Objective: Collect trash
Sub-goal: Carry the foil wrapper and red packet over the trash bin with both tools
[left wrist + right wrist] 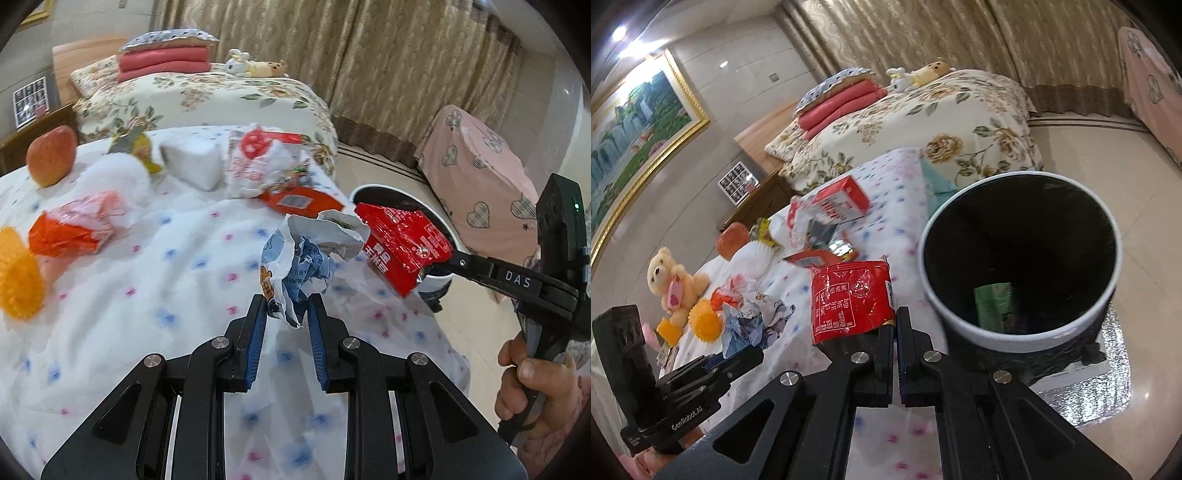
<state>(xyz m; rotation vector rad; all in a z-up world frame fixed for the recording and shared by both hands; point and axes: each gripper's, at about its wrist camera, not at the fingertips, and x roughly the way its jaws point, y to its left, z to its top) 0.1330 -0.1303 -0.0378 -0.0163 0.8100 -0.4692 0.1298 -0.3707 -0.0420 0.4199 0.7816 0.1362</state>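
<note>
Both tools carry litter toward the bin at the bedside. Nearest the left camera, the left tool (288, 310) has its blue-padded jaws pinched narrowly on the lower edge of a crumpled blue-and-white wrapper (306, 258), which stands up above the fingertips, clear of the dotted white bedspread (166, 266), apparently so it can be swung off the bed without dragging. Just beside it, the right tool (448, 258), gripped by a person's hand (524, 376), has its jaws closed flat on one edge of a red snack packet (402, 243); seen from the right wrist, that packet (849, 299) stands up from the shut fingertips beside the bin's rim and not yet over its mouth.

The bin (1019, 332), white-walled and dark inside, stands on the floor hard against the bed's edge, probably set there so each piece needs only a short carry; a green scrap (993, 302) already lies at its bottom.

Farther back on the bedspread, uncollected litter remains: an orange-and-pink bag (70, 232), a torn red-and-white bag (258, 162) and a flat orange packet (301, 199). An apple (50, 155) sits among them, likely not meant for the bin. Beyond stands a second bed (221, 96) with a floral cover.
</note>
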